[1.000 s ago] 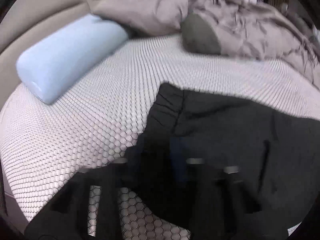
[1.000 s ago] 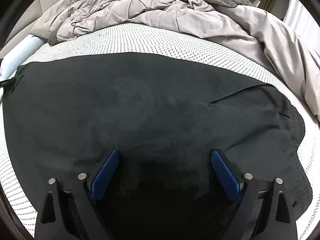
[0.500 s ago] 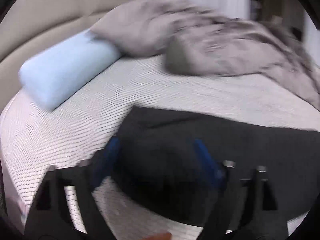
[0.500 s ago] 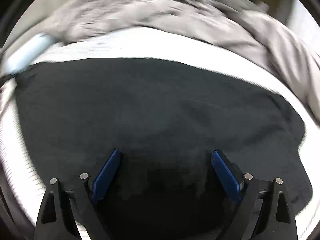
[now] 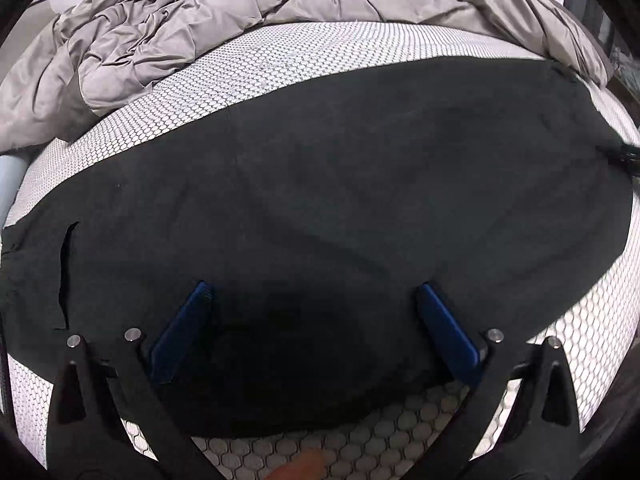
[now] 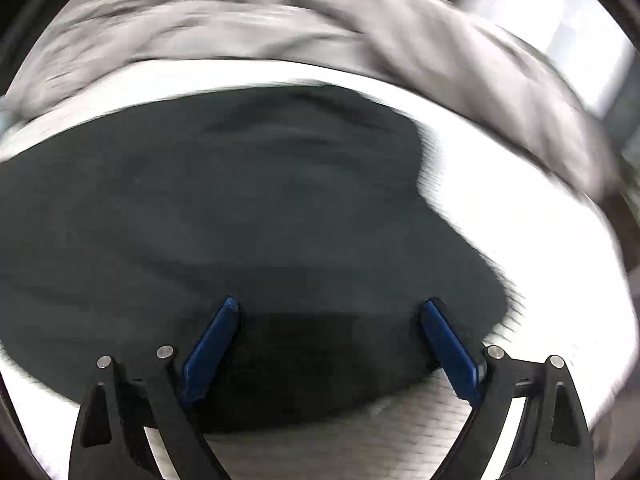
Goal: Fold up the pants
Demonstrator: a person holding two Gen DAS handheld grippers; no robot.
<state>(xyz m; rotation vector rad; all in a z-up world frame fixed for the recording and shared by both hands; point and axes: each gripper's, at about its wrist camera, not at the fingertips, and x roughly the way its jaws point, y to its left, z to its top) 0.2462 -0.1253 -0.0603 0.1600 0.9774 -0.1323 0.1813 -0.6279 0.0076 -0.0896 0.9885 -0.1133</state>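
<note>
Black pants (image 5: pixel 340 200) lie flat across the white honeycomb-patterned mattress (image 5: pixel 280 64), with a pocket slit at the left. My left gripper (image 5: pixel 312 292) is open and empty, its blue pads over the pants' near edge. In the right wrist view the pants (image 6: pixel 240 208) fill the left and centre, blurred by motion. My right gripper (image 6: pixel 330 308) is open and empty above the pants' near right edge.
A crumpled grey duvet (image 5: pixel 192 20) is heaped along the far side of the mattress and also shows in the right wrist view (image 6: pixel 360 32). A pale blue bolster end (image 5: pixel 10 176) shows at the far left. Bare mattress (image 6: pixel 540 248) lies right of the pants.
My left gripper has swung right from the waistband corner and bolster to face the middle of the pants. My right gripper has moved right toward the pants' right edge. Both stayed open.
</note>
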